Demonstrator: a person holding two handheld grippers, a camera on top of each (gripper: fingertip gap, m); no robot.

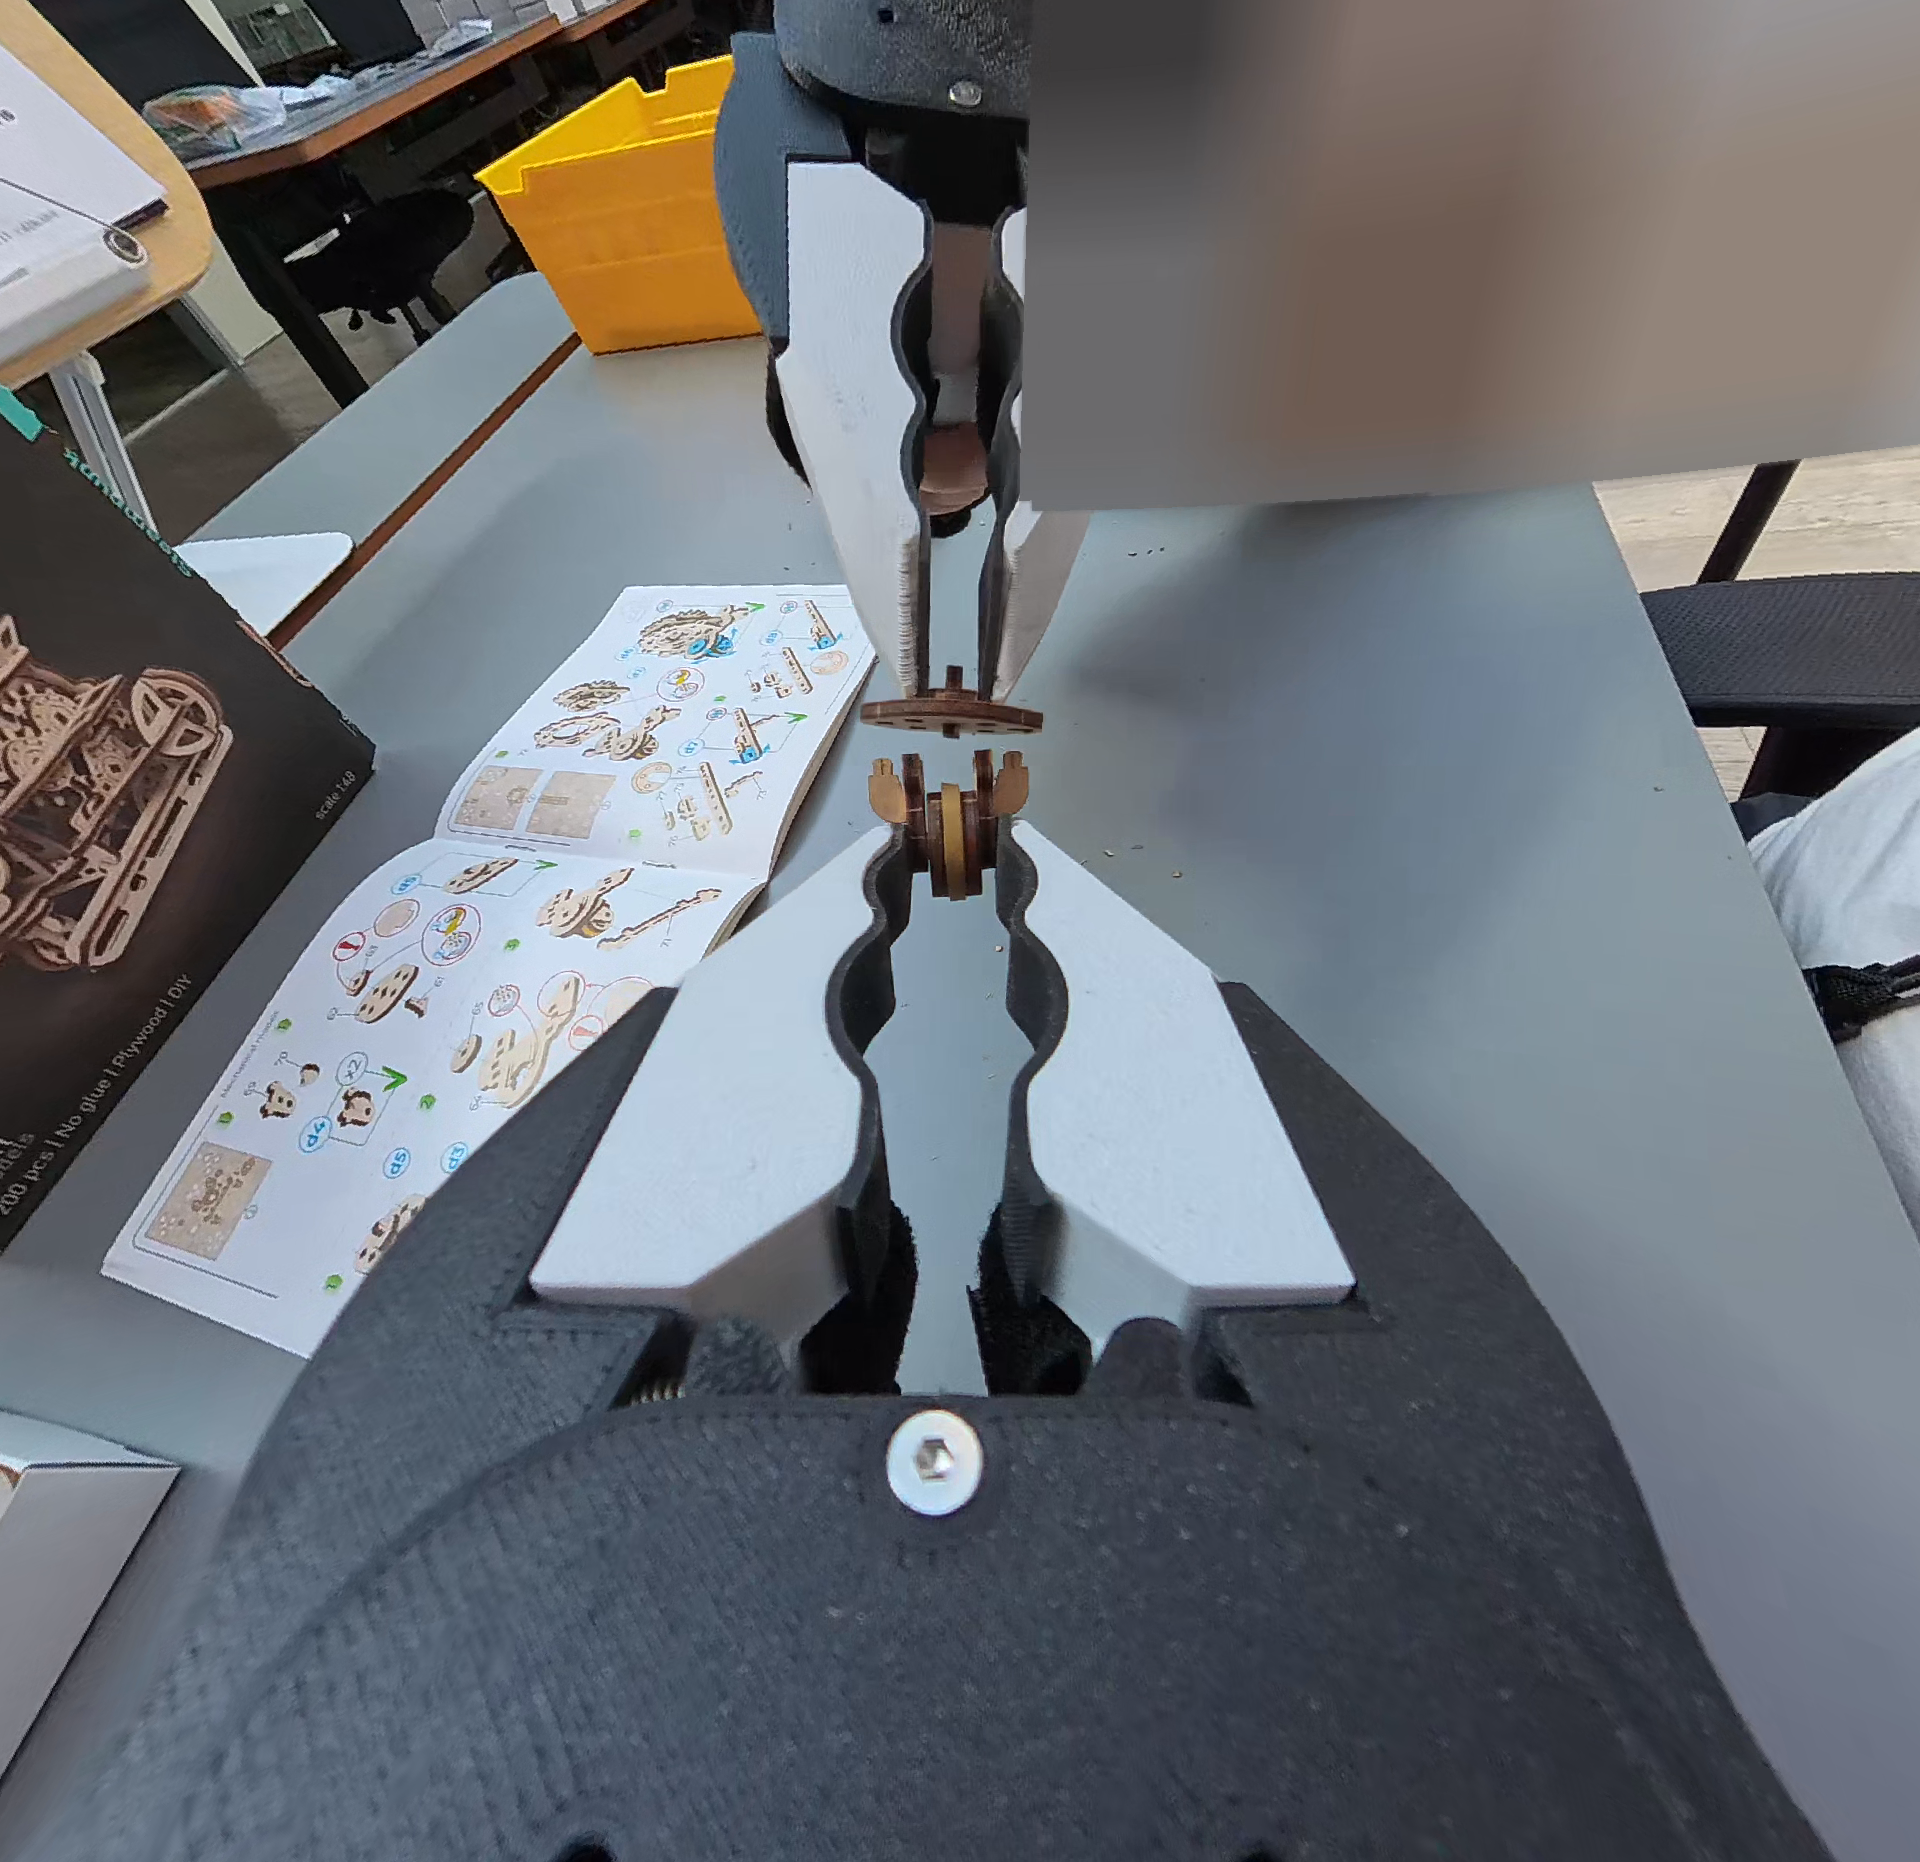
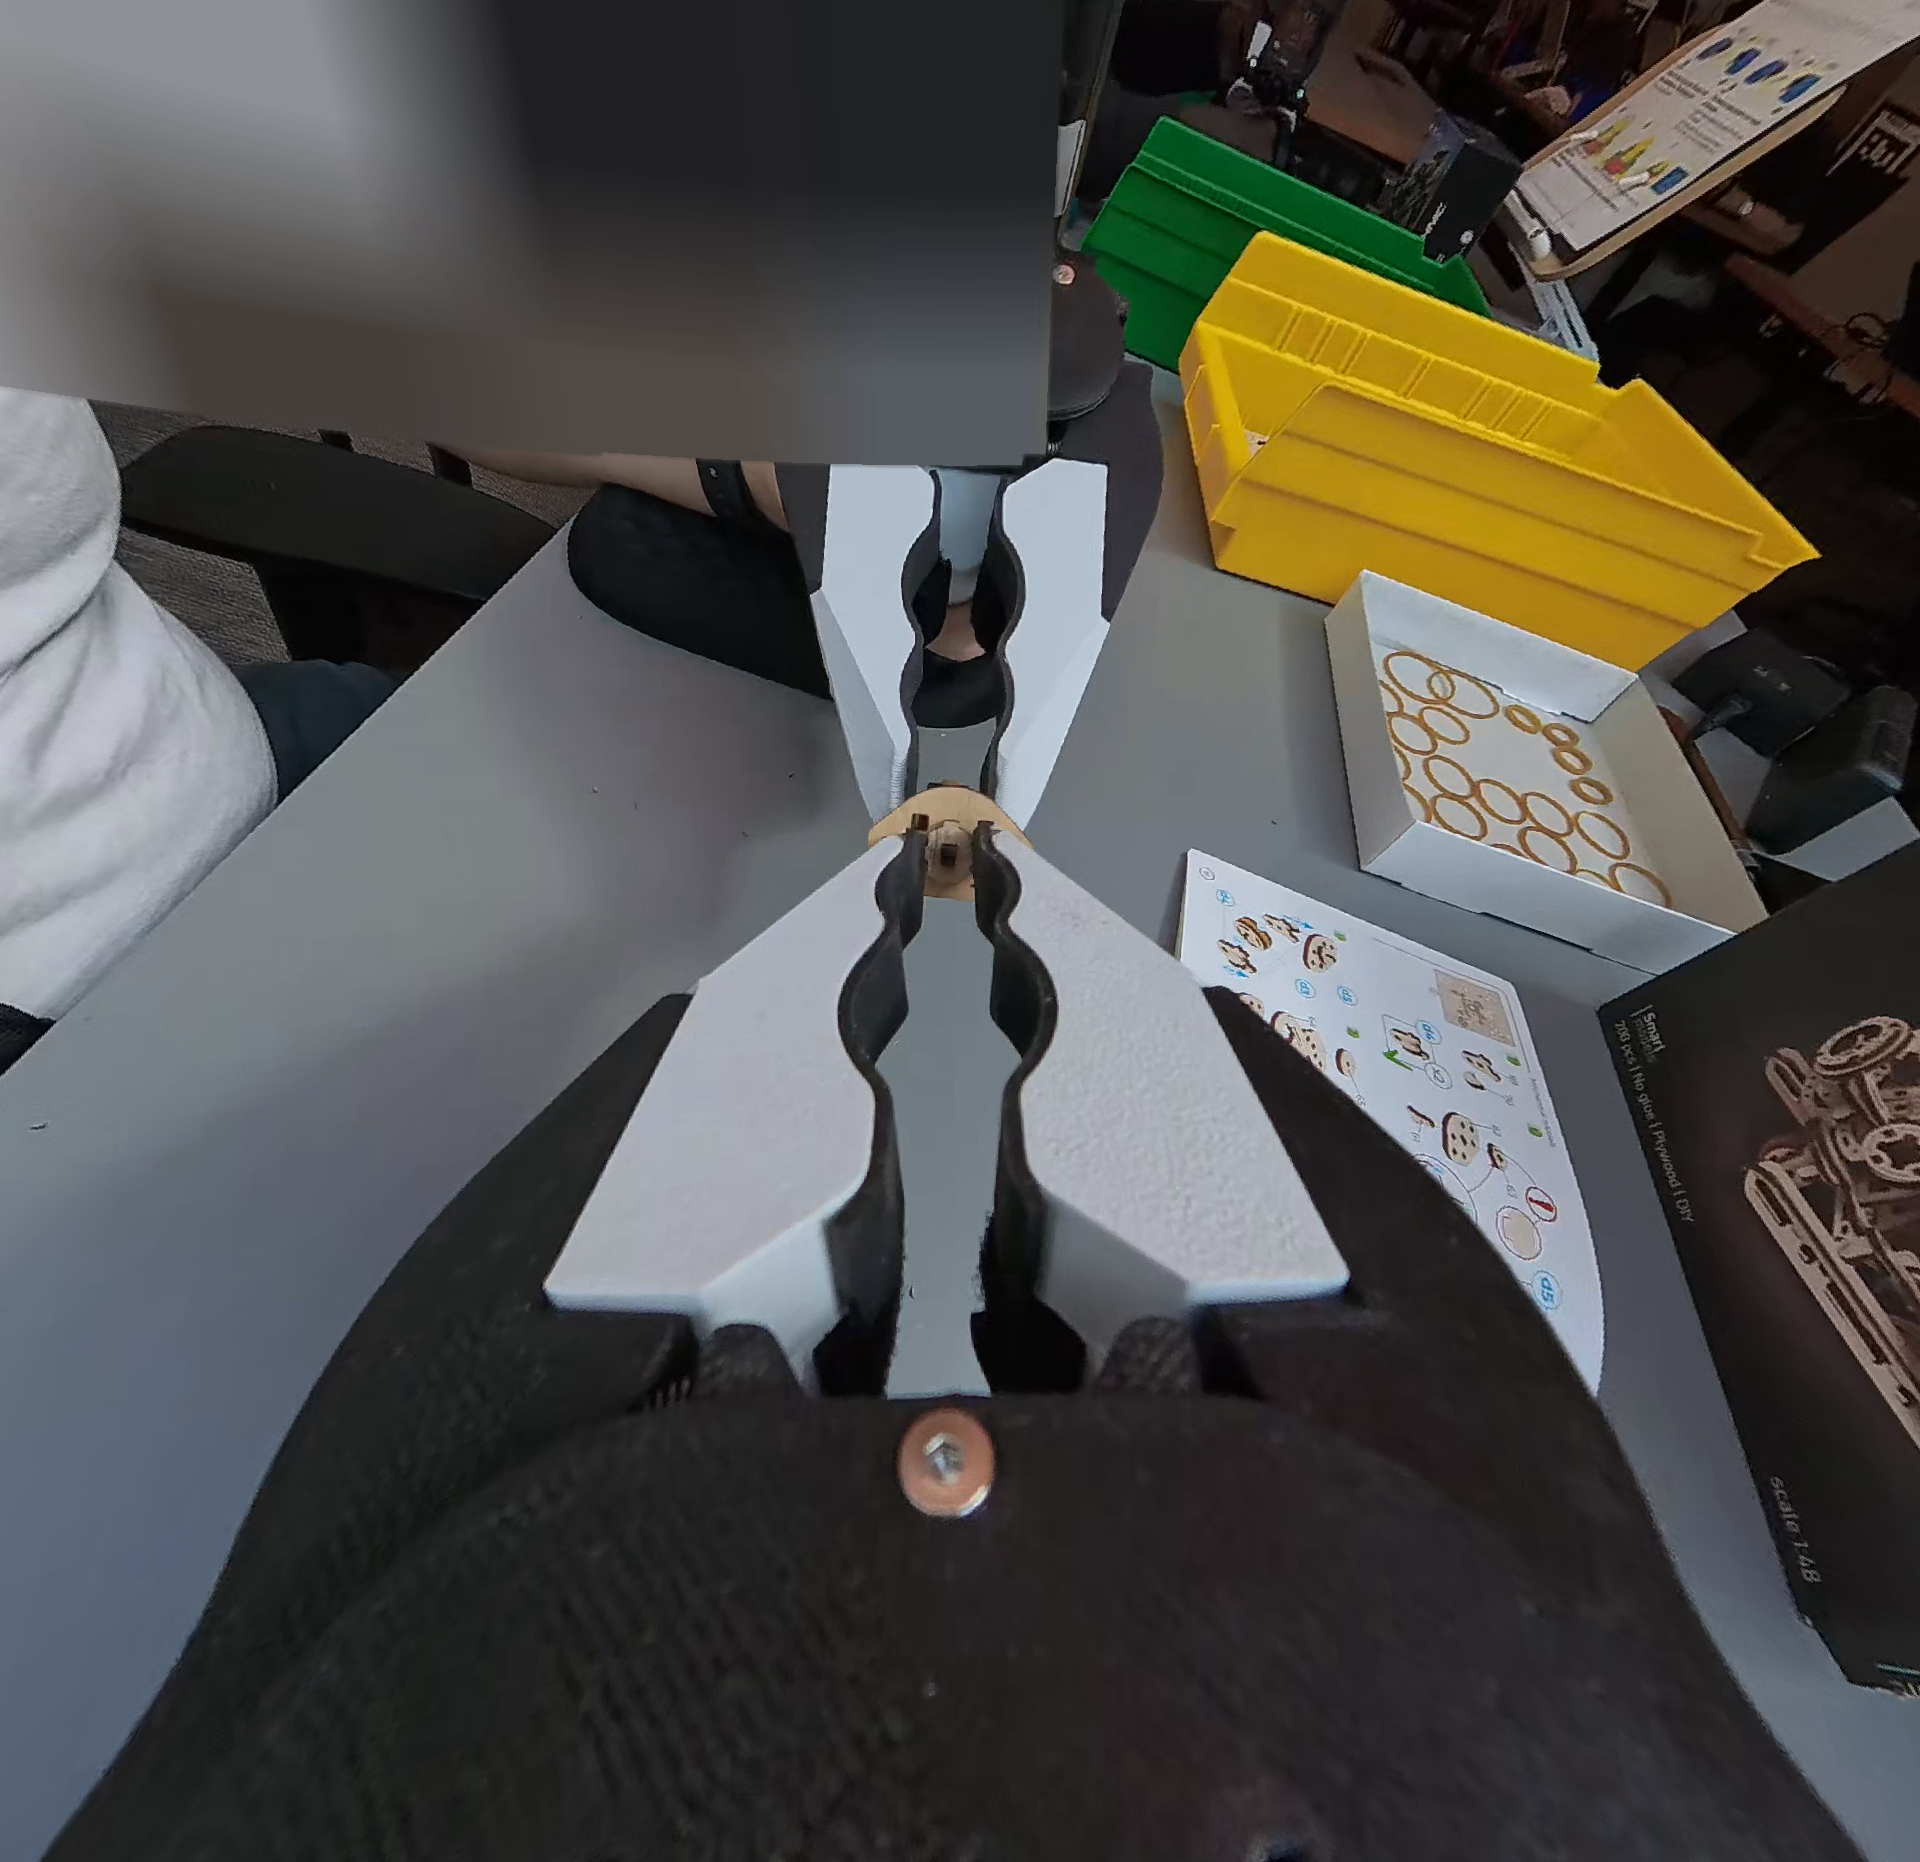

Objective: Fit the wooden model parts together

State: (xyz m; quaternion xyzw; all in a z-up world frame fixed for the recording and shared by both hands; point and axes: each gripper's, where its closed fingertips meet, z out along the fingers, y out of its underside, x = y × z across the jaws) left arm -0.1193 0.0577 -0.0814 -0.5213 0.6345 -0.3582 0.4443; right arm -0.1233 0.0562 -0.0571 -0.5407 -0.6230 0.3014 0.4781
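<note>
Above the grey table (image 1: 1351,877), the left gripper (image 1: 948,844) clamps a stacked-disc wooden hub (image 1: 948,825) just near of the flat perforated wooden disc (image 1: 951,714) pinched by the right gripper (image 1: 958,674); slight misalignment could jam or snap the prongs.

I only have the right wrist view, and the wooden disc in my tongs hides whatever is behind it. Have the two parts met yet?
Observer: No. In the left wrist view, a gap separates the flat round brown wooden disc in the right tongs from the stacked wooden wheel piece in the left tongs.
Operator: Lined up?
Observer: Roughly. Seen edge-on, the disc is centred opposite the piece's two dark upright prongs.
Operator: Anything on the disc's far face?
Observer: A small tab pokes out into the gap.
</note>
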